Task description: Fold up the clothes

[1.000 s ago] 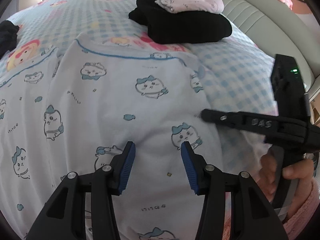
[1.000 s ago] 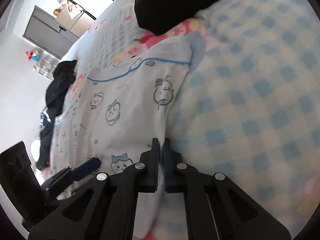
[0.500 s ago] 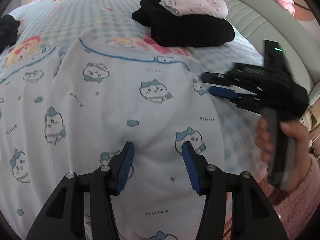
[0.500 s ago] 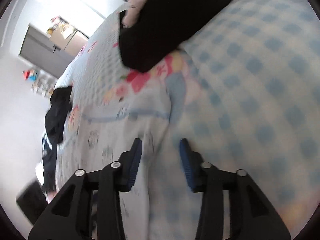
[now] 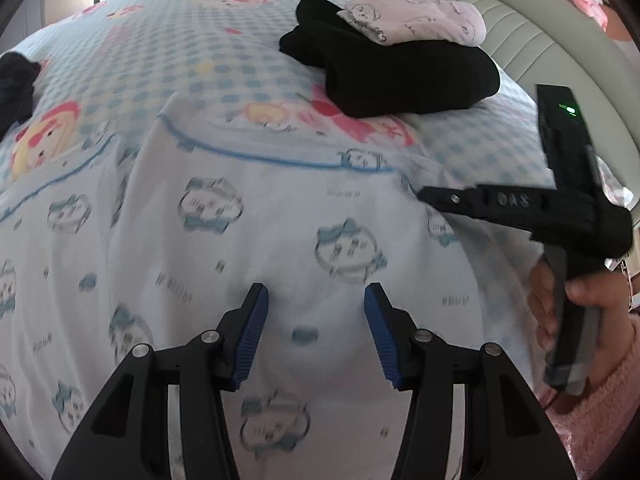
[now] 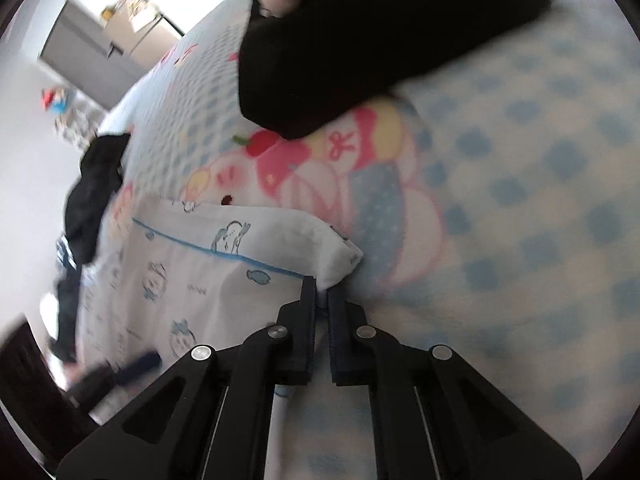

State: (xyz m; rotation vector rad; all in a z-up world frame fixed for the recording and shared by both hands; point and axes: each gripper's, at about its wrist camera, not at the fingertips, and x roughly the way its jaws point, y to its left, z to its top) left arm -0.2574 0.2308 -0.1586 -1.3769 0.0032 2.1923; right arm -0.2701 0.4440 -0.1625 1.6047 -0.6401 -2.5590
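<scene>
A white garment with blue cartoon prints (image 5: 280,208) lies spread flat on the checked bedspread (image 5: 168,52). My left gripper (image 5: 316,320) hovers open over the middle of it, blue pads apart with nothing between them. My right gripper (image 6: 322,292) is shut on the garment's far right corner (image 6: 340,256), which bunches up at the fingertips. In the left wrist view the right gripper (image 5: 424,194) reaches in from the right, held by a hand in a pink sleeve (image 5: 592,420).
A folded black garment (image 5: 400,76) with a folded pale pink one (image 5: 416,20) on top sits just beyond the white garment. Dark clothes (image 6: 96,184) lie at the bed's far left edge. A padded headboard (image 5: 500,12) curves along the right.
My right gripper let go of the garment's side edge, opened, moved up along it and shut on the top right corner. My left gripper shifted a little over the cloth, still open.
</scene>
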